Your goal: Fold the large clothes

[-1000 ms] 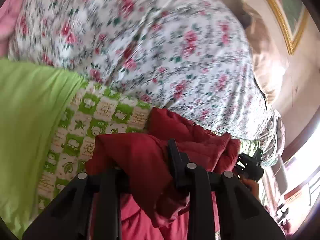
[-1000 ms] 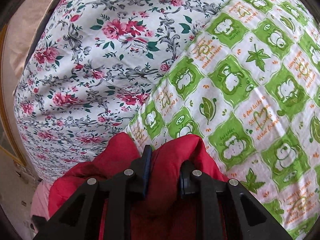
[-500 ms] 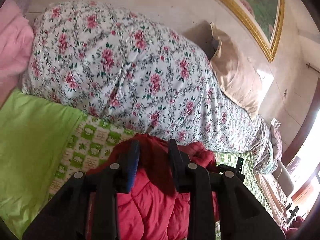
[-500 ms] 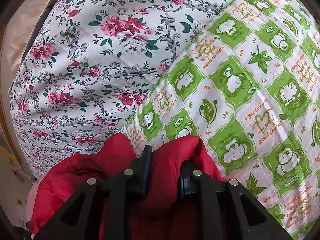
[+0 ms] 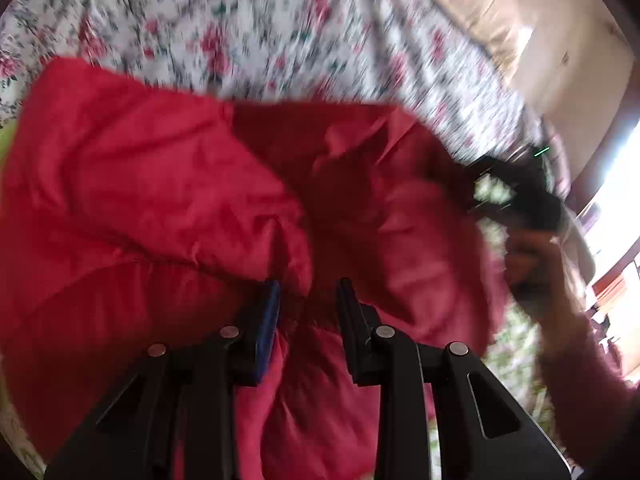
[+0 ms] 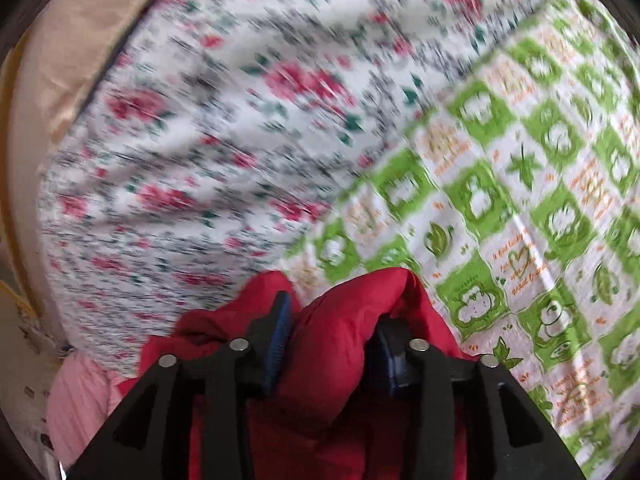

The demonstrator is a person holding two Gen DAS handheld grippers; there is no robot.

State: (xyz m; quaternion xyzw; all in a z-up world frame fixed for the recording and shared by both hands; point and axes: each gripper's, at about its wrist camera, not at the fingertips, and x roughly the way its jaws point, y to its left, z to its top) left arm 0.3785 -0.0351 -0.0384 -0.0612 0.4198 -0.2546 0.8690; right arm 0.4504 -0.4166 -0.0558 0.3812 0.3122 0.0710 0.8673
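A puffy red jacket (image 5: 168, 208) fills most of the left wrist view, spread over the bed. My left gripper (image 5: 308, 300) has its jaws apart, with red cloth lying loosely between and beneath them. In the right wrist view my right gripper (image 6: 332, 320) is shut on a thick fold of the red jacket (image 6: 344, 328), which bulges up between the fingers. The right gripper (image 5: 516, 196) also shows at the right of the left wrist view, held by a hand at the jacket's far edge. Both views are blurred by motion.
A white quilt with red flowers (image 6: 200, 140) is heaped behind the jacket. A green and white checked sheet (image 6: 540, 200) covers the bed to the right. A beige pillow (image 5: 476, 4) lies against the wall at the back.
The left gripper has let go of the jacket and its jaws have opened. The jacket now spreads wide across the left view. The right gripper keeps its hold and both views have swung.
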